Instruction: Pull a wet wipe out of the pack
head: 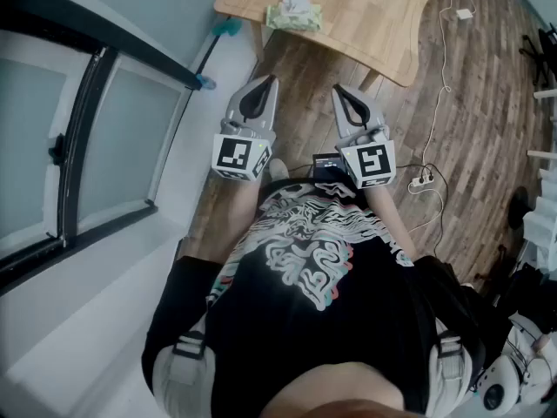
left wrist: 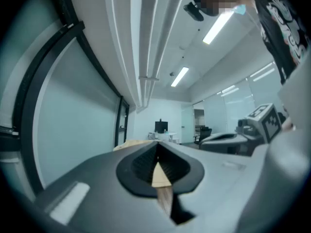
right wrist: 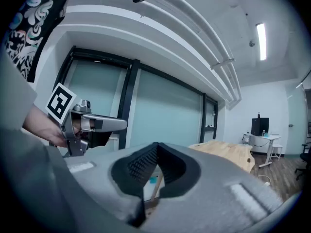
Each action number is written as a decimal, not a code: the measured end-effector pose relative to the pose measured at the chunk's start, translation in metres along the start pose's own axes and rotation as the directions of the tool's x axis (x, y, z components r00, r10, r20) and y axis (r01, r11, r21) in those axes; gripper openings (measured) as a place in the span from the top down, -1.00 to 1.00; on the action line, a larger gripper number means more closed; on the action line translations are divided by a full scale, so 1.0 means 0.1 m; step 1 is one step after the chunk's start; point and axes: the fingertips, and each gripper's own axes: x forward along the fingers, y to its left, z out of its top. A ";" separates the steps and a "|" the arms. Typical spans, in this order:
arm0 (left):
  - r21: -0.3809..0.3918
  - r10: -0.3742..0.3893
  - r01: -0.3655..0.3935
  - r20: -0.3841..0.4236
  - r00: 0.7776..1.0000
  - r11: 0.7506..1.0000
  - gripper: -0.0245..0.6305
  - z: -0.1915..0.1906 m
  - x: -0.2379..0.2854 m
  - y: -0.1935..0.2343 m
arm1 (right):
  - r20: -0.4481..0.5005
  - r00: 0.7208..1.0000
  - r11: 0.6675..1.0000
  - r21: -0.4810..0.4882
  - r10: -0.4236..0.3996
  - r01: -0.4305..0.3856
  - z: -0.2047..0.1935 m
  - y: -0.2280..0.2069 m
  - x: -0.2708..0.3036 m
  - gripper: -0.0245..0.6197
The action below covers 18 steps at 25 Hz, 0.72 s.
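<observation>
The pack of wet wipes [head: 294, 14] is being left untouched on the wooden table [head: 374, 24], near the table's corner on the glass-wall side. Short of the table's near edge, two grippers are being held level and side by side by a person in a black printed shirt [head: 305, 259], both well apart from the pack. The left gripper [head: 261, 84] [left wrist: 156, 147] is being held clenched, its jaw tips meeting with nothing between them. The right gripper [head: 342, 92] [right wrist: 156, 147] is likewise being held clenched and empty. A power strip [head: 422, 181] is being shown on the plank floor to the right of the table.
</observation>
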 end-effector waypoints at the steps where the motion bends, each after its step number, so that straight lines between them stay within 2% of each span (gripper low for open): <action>1: 0.006 0.000 0.000 -0.005 1.000 1.000 0.96 0.00 0.02 -0.02 | 0.001 1.000 1.000 0.001 0.000 0.000 0.00 -0.03 -0.01 0.93; 10: 0.072 0.024 -0.020 -0.045 0.999 0.997 0.96 -0.08 0.19 -0.20 | 0.012 1.000 1.000 0.005 0.010 -0.010 -0.09 -0.27 -0.10 0.93; 18: 0.065 0.064 -0.059 -0.076 0.995 0.996 0.96 -0.16 0.26 -0.31 | 0.040 0.999 0.999 0.031 0.034 -0.035 -0.16 -0.43 -0.20 0.93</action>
